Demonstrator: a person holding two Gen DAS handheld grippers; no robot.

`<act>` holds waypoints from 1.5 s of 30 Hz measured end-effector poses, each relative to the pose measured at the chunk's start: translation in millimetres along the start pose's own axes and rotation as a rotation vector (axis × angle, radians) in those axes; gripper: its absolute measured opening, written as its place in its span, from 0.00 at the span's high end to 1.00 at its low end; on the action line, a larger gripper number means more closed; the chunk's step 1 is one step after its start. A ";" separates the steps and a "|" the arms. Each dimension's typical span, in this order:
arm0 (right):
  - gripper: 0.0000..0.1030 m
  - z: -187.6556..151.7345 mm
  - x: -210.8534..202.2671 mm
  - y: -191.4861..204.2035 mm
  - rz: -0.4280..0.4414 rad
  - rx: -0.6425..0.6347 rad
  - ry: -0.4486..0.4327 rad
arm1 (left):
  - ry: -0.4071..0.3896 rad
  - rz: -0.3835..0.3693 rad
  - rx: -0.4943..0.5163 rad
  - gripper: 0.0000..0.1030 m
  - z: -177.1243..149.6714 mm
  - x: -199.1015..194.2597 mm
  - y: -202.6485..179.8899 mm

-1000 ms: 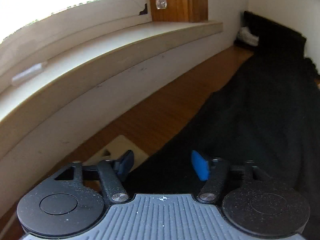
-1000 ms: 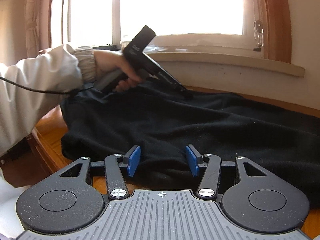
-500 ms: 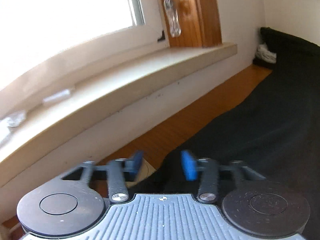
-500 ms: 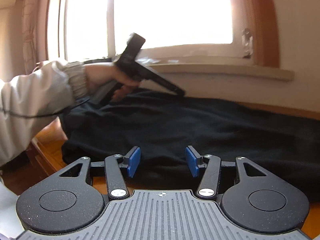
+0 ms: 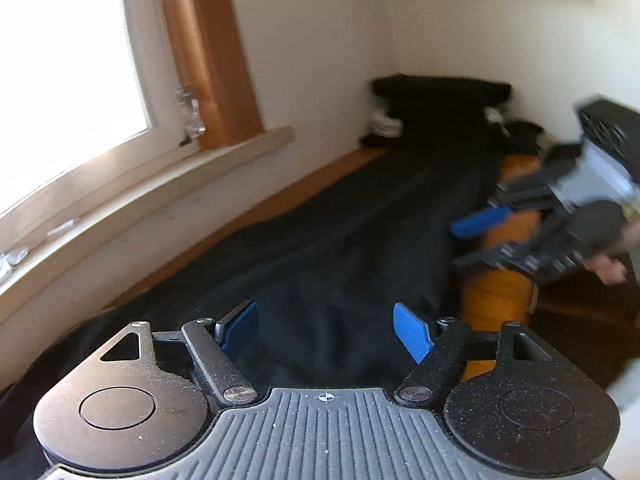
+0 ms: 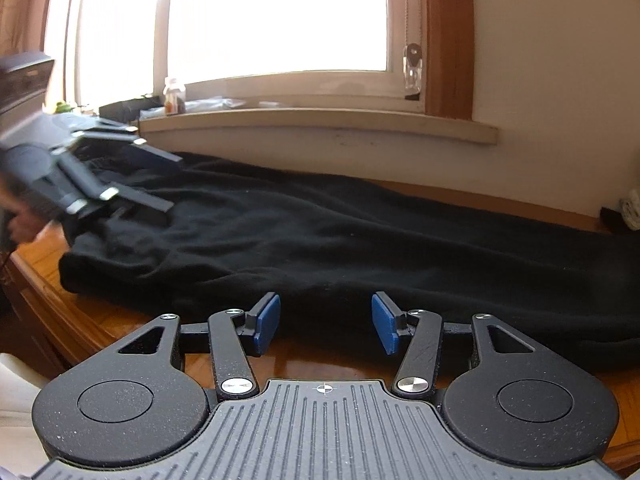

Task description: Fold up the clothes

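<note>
A long black garment (image 6: 360, 240) lies spread along the wooden table (image 6: 100, 320) under the window. In the left wrist view it (image 5: 360, 248) runs away from me toward the far corner. My left gripper (image 5: 326, 332) is open just above its near end, and I see no cloth pinched between the blue pads. From the right wrist view the left gripper (image 6: 164, 180) hovers blurred over the garment's left end. My right gripper (image 6: 326, 322) is open at the table's front edge, just short of the hem. It appears blurred in the left wrist view as well (image 5: 468, 240), held by a hand (image 5: 604, 270).
A pale windowsill (image 6: 320, 120) runs behind the table with a small bottle (image 6: 174, 98) and clutter at its left. A pile of dark and white clothes (image 5: 436, 104) sits in the far corner against the wall. The table's wooden edge (image 6: 40, 300) drops off at left.
My left gripper has swung away from the windowsill wall and now looks along the garment, its fingers wider than half a second ago. The right gripper has barely moved and stays open.
</note>
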State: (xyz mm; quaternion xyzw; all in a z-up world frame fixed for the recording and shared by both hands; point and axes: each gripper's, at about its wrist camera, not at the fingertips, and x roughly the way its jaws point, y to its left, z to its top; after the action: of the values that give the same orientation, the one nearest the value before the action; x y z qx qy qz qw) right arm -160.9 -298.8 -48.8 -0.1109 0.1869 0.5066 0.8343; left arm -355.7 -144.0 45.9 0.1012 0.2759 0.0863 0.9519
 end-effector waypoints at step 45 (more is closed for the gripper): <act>0.93 32.9 46.1 52.5 0.339 -0.352 0.140 | 0.060 0.102 -0.197 0.81 -27.1 45.9 107.7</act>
State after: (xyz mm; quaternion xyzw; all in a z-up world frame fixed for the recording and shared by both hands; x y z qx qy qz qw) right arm -181.7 -225.2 -38.4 -0.2562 0.1691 0.6553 0.6902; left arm -343.8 -26.1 26.1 0.0182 0.2892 0.1643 0.9429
